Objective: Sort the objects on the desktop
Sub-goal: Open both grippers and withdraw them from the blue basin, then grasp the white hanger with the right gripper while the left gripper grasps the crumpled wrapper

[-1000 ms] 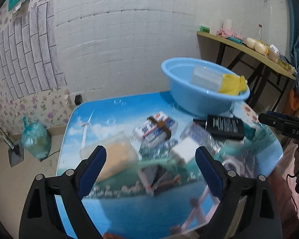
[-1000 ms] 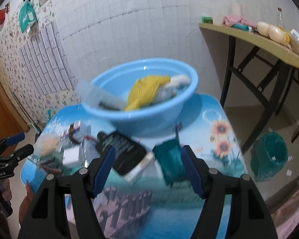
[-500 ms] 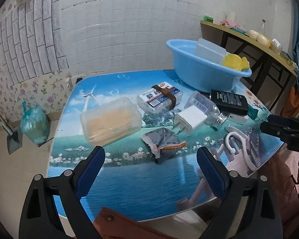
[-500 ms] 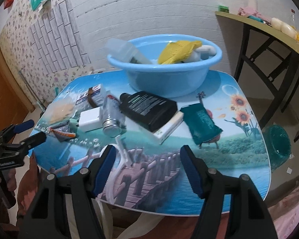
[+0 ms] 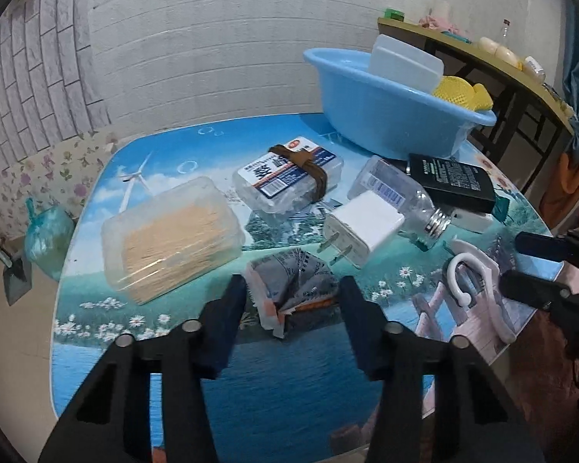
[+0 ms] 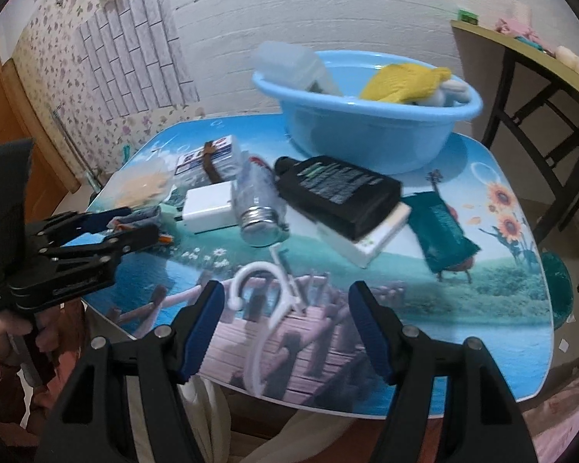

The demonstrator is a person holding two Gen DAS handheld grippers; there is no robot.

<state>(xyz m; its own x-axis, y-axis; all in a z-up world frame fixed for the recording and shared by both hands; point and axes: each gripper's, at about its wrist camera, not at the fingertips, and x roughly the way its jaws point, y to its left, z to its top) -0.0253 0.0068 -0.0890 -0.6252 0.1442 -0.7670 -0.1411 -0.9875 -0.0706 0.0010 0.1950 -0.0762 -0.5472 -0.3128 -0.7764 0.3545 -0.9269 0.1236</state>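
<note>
On the table's near edge, the left gripper (image 5: 292,293) has dropped low and come in tight on the crumpled wrapper (image 5: 295,285); a second ago it was held back with its fingers spread far wider. Now the fingers stand apart on either side of the wrapper, close to it, and I cannot tell whether they touch it. They have not closed.

The right gripper (image 6: 285,320) has also come down, from a high look at the basin (image 6: 366,131) to a low hover over the white hook (image 6: 266,289). Its fingers are spread, one on each side of the hook, nothing held.

The other things lie where they lay: the toothpick box (image 5: 170,239) to the left, the strapped case (image 5: 289,181) behind, the charger (image 5: 361,229) against the bottle (image 5: 397,200), the black bottle (image 6: 336,193) across a white box (image 6: 370,239), the green packet (image 6: 440,235) off to the right. The basin at the back already holds a clear tub (image 5: 405,61) and a yellow cloth (image 6: 401,81).

So both hands seem to have chosen targets, and I judge a pinch on the wrapper to be next. It is light and creased and may slip or skid rather than lift cleanly.
</note>
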